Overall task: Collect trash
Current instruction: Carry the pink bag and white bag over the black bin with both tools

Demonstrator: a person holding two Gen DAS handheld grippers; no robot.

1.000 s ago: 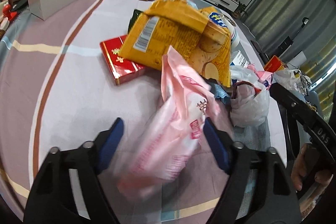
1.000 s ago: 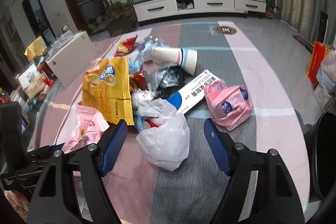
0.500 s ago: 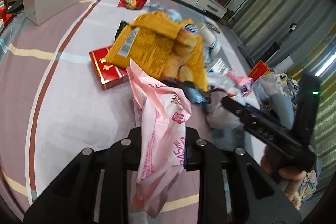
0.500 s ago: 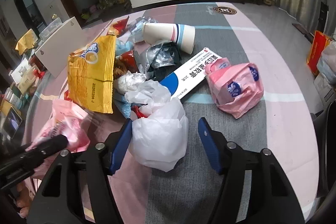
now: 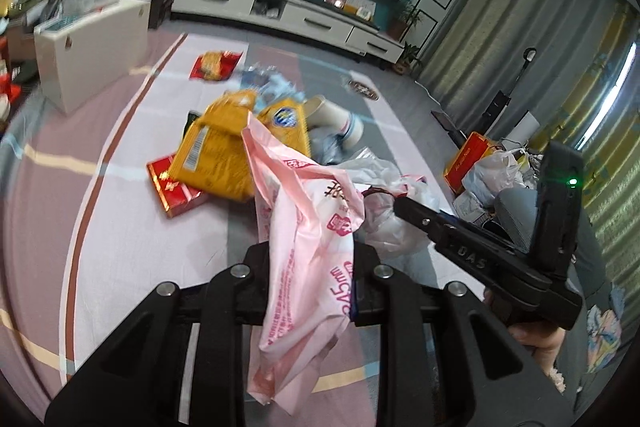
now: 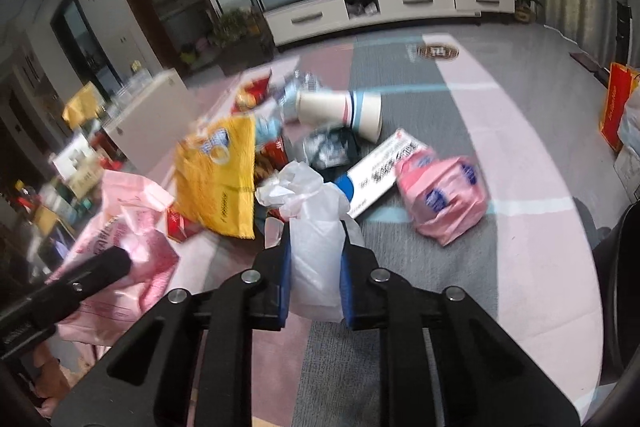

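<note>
"DAS" is embossed on the right gripper [image 5: 404, 205]; "45" is printed on the pink bag [image 5: 308, 247].

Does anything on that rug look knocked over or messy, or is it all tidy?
Messy. Wrappers lie heaped on the rug: a crumpled yellow snack bag, a paper cup tipped on its side, a long white box askew, and a scrunched pink pack. Nothing looks spilled.

The left gripper [image 5: 310, 291] has clamped the pink plastic bag [image 5: 308, 247] and raised it off the rug. The right gripper [image 6: 314, 277] jaws have just been closing and now pinch the white plastic bag [image 6: 316, 247].
</note>
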